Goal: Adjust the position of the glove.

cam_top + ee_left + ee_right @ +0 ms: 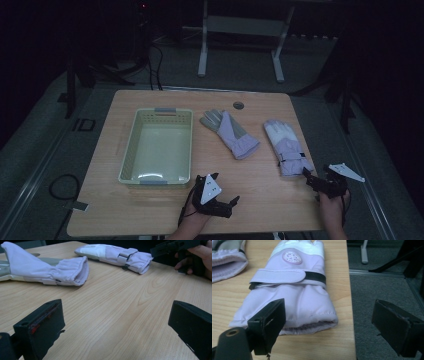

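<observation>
Two lilac gloves (287,147) (231,133) with white and grey, a pale green basket (157,145), black grippers (220,204) (320,182).

Light wood counter (260,190) carrying a basket and two gloves.

A pale green plastic basket (131,142) sits on the left part of the counter; just beside it, near the middle, lies a lilac glove with a grey palm (231,134), and well to its right a second lilac glove with a white top (286,145), its cuff close to the counter's right edge. A small round grommet (238,105) sits near the far edge.
</observation>
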